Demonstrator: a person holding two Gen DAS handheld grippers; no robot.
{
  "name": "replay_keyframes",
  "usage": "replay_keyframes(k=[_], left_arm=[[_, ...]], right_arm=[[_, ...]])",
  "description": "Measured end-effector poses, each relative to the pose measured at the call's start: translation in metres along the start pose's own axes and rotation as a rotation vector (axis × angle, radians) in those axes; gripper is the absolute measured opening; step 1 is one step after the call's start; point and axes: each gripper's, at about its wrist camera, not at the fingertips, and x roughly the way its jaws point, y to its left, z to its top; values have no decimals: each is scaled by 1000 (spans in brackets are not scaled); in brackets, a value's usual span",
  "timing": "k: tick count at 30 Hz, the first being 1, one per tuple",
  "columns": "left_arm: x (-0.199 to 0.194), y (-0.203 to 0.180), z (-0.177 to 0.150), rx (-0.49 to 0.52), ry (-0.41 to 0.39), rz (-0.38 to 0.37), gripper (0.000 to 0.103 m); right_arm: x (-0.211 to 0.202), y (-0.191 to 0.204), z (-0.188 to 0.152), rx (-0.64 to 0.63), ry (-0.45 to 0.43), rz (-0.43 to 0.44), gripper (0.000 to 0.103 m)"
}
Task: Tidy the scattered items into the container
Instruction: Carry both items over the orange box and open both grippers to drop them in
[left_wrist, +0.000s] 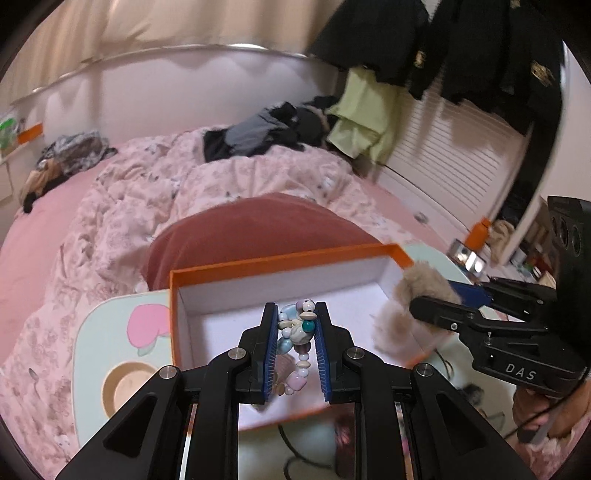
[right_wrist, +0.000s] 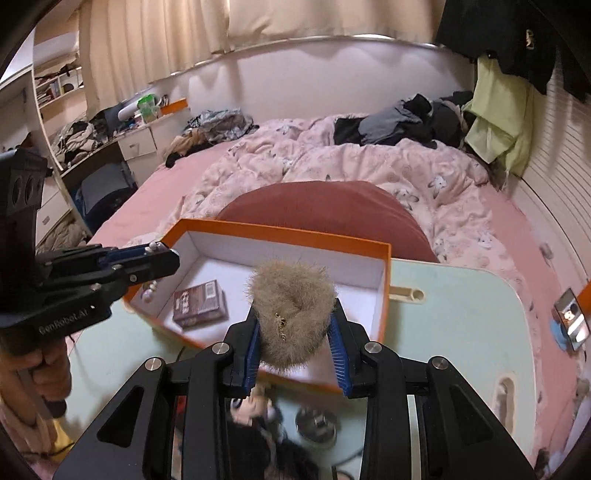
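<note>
An orange box with a white inside (left_wrist: 258, 264) (right_wrist: 384, 280) stands on a pale green bed table (right_wrist: 461, 325). My left gripper (left_wrist: 295, 314) is shut on a bracelet of pastel beads (left_wrist: 297, 328) and holds it over the box's near part. In the right wrist view that gripper (right_wrist: 162, 254) reaches in over the box's left corner, beads hanging below it. My right gripper (right_wrist: 293, 317) is shut on a beige fur pom-pom (right_wrist: 291, 306) above the box's front wall; the left wrist view has it (left_wrist: 424, 299) at the box's right corner. A small brown packet (right_wrist: 201, 304) lies inside the box.
The bed table (left_wrist: 96, 343) rests on a bed with a pink floral duvet (right_wrist: 369, 162) and a dark red cushion (right_wrist: 325, 206) behind the box. Clothes are piled at the headboard. A dark-haired doll (right_wrist: 255, 410) and a small round metal thing lie on the table under my right gripper.
</note>
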Motion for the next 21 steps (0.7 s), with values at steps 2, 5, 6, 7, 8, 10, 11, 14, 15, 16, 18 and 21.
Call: replay_keyframes(k=[2,5,6,7,8,10,11,14,15,16,18,21], left_arm=[[8,5,1,-16,5,18,18],[21,12,3,-66,31,0,18],[26,13,4,-77,39,-1,18],[29,14,5,-81,42,6,18],[31,15,6,-82,39,19,22],[32,16,7,-99,27,32,45],[30,16,8,-109,10,22,58],[19,15,6,-110,-28,12,62],[16,14,5,-104,-28,20,62],[13,14,4,-99,-27,28,62],[5,14,0,-102,-31,28,63],[-8,15,-9,-112,-31,9,66]], right_arm=[[8,-2,5,17,14,1,34],[16,-4,11,31,31,-2,34],[20,-4,14,38,41,5,34],[24,-5,15,48,49,11,34],[26,-5,17,53,53,17,34],[33,-3,18,57,64,29,37],[34,-3,18,62,64,24,37],[31,-6,17,84,49,19,44],[29,-8,16,88,41,15,47],[25,-9,14,89,32,8,49],[15,-10,10,84,11,-2,50],[-3,-12,4,70,-23,-15,50]])
